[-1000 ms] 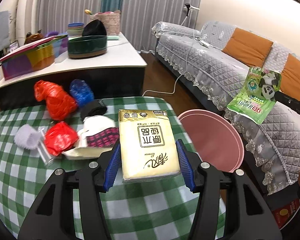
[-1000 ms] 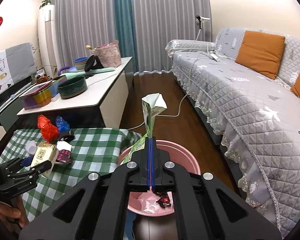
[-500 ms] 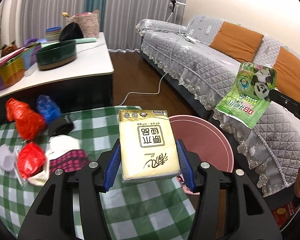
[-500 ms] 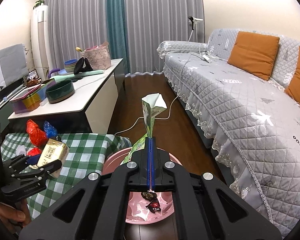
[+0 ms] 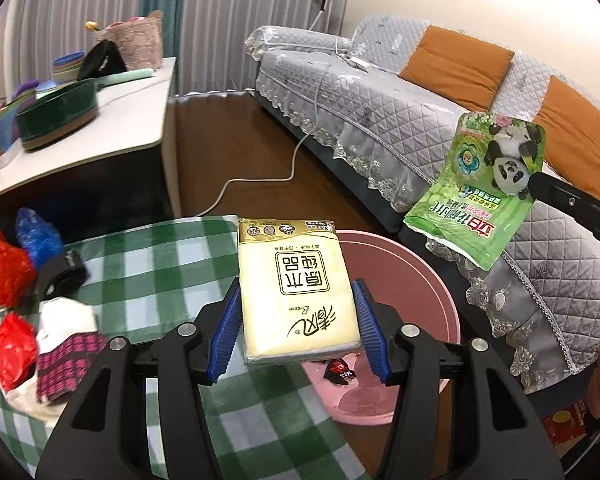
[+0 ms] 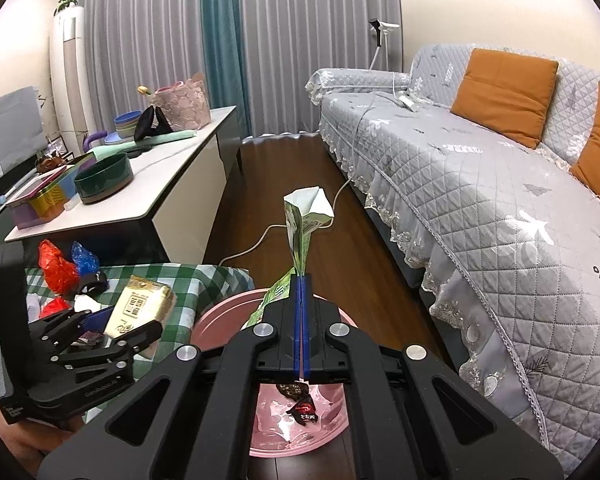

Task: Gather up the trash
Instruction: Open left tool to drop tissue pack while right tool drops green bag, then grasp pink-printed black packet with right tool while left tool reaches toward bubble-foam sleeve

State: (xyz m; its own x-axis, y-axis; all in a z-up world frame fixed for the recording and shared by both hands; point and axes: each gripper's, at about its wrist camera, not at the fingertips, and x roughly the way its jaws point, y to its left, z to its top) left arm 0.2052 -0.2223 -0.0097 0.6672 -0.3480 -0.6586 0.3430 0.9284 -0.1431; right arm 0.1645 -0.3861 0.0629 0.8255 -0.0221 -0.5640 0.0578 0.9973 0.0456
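Trash on table: red bags, a blue bag and wrappers are lying on the checked cloth, waiting.
Left gripper: clenching a yellow tissue pack, hanging at the table edge beside the pink basin.
Right gripper: pinching a green pouch flat, hovering over the basin.
Advice: be carrying each item fully over the rim, then be letting go low, one at a time.
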